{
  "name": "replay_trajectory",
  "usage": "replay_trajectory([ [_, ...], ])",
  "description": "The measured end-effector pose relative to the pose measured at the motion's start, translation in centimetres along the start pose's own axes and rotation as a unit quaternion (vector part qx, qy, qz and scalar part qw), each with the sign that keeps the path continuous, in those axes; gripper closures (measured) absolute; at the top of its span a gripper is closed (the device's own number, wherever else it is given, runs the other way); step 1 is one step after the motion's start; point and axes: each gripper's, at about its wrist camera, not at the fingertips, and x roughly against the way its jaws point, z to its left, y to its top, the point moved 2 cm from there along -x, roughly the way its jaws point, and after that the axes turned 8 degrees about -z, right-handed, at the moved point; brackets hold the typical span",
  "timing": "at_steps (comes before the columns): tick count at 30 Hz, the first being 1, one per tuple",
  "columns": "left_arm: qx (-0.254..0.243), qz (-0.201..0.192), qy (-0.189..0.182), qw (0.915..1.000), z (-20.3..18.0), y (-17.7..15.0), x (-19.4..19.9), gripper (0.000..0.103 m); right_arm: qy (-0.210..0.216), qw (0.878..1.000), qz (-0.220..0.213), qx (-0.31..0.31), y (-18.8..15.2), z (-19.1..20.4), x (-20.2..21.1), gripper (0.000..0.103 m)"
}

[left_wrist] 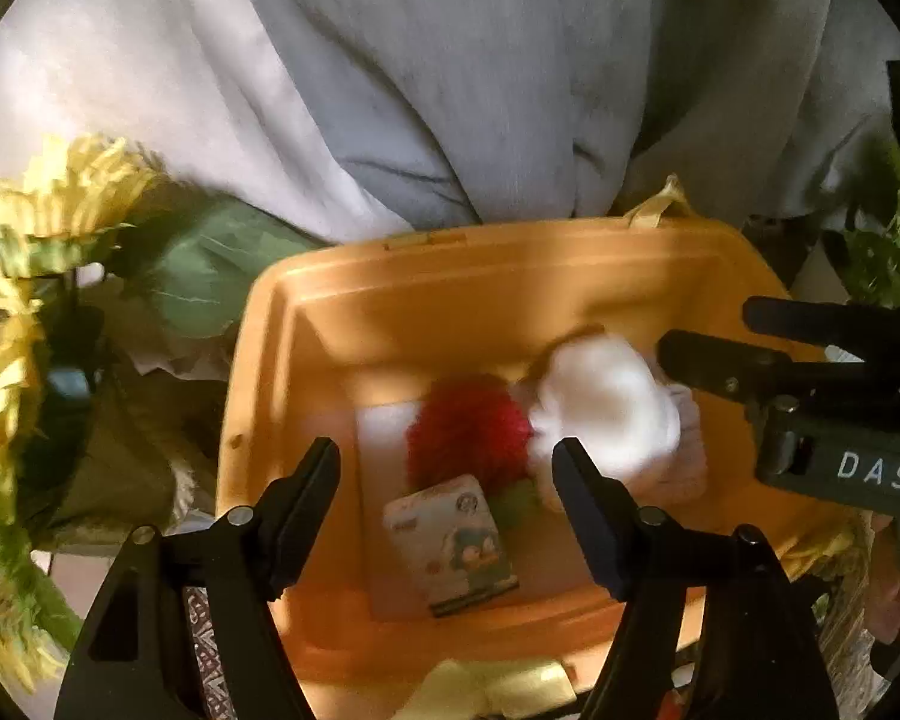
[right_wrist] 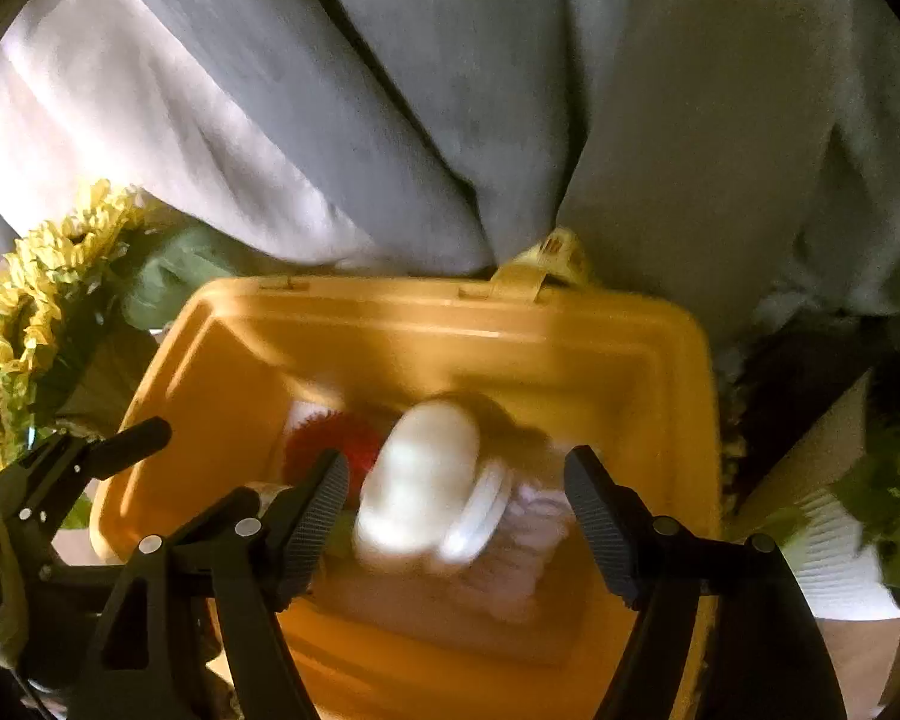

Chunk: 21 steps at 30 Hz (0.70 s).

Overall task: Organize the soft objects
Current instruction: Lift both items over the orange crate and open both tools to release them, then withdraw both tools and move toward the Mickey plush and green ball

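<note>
An orange plastic bin (left_wrist: 330, 300) (right_wrist: 630, 360) stands below both grippers. Inside lie a red fuzzy ball (left_wrist: 468, 426) (right_wrist: 324, 438), a small printed packet (left_wrist: 450, 546) and a white soft toy (left_wrist: 606, 408) (right_wrist: 420, 486), blurred, with a pale knitted piece (right_wrist: 528, 552) beside it. My left gripper (left_wrist: 450, 516) is open and empty above the bin's near side. My right gripper (right_wrist: 456, 516) is open, its jaws wide on either side of the white toy without touching it; it also shows in the left wrist view (left_wrist: 708, 336).
A grey-white cloth (left_wrist: 390, 90) (right_wrist: 450, 90) hangs behind the bin. Yellow artificial flowers with green leaves (left_wrist: 60, 210) (right_wrist: 48, 288) crowd the left. Green foliage (left_wrist: 888, 252) and a white ribbed object (right_wrist: 834, 552) are on the right.
</note>
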Motion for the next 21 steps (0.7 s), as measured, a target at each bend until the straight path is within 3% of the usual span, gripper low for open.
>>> replay_trajectory([
  [11,0.027,-0.08,0.031,0.9959,-0.1,0.1,6.9,0.021,-0.048,0.996,-0.081,-0.003,-0.3,-0.1,7.1,0.028],
  [21,0.03,-0.132,0.023,0.9906,-1.5,-0.7,12.1,0.016,-0.087,0.984,-0.154,-0.028,-1.9,-1.2,14.0,0.028],
])
